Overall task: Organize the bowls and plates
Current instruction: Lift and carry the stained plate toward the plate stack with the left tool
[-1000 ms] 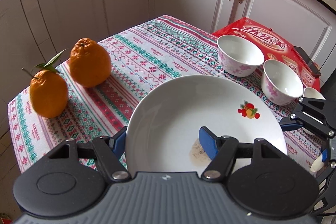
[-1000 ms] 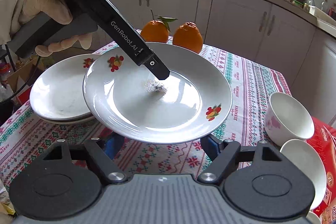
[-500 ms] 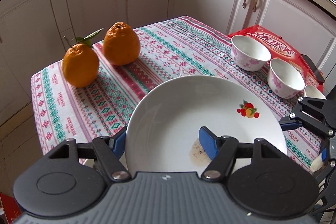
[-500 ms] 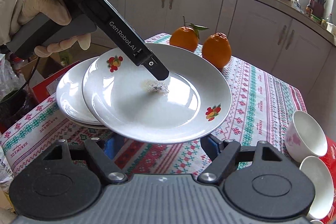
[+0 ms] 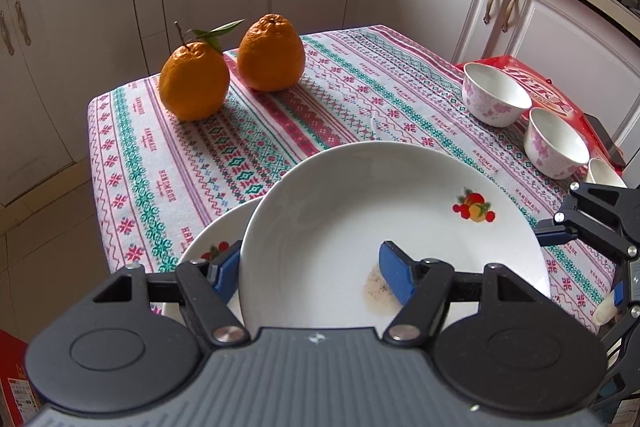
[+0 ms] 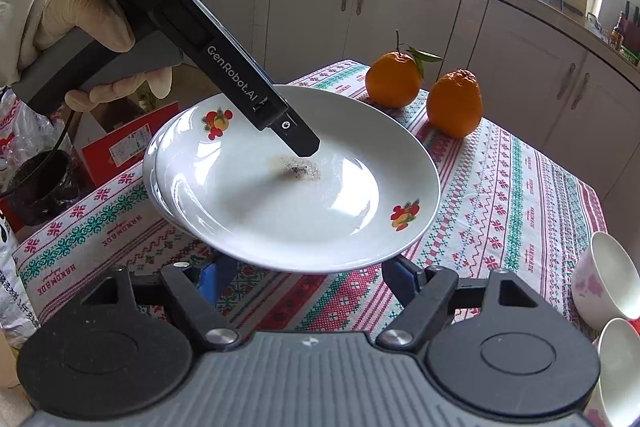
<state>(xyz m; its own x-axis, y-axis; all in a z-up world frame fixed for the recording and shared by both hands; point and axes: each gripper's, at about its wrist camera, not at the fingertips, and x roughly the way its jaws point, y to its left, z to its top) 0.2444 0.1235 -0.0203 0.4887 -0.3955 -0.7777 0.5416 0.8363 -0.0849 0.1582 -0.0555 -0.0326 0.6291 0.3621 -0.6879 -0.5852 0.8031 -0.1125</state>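
Note:
My left gripper (image 5: 310,267) is shut on the rim of a white plate (image 5: 360,219) with fruit decals and a brown smear in its well. One finger (image 6: 298,137) lies on top of the plate and the other is under it. The plate (image 6: 280,199) hangs just above a second, similar plate (image 5: 208,243) on the patterned tablecloth, covering nearly all of it; only a sliver of the lower plate (image 6: 149,167) shows. My right gripper (image 6: 308,277) is open, its fingers under the held plate's near rim. Three floral bowls (image 5: 496,95) (image 5: 556,143) (image 5: 604,173) stand at the right.
Two oranges (image 5: 194,83) (image 5: 272,53) sit at the table's far corner. A red flat box (image 5: 540,87) lies under the bowls at the right edge. A gloved hand (image 6: 92,23) holds the left gripper. A red carton (image 6: 120,143) and bags stand on the floor beyond the table.
The left gripper carried the plate sideways until it hangs over the second plate, which has come into the left wrist view. The right gripper followed beneath the rim. Both grips look unchanged.

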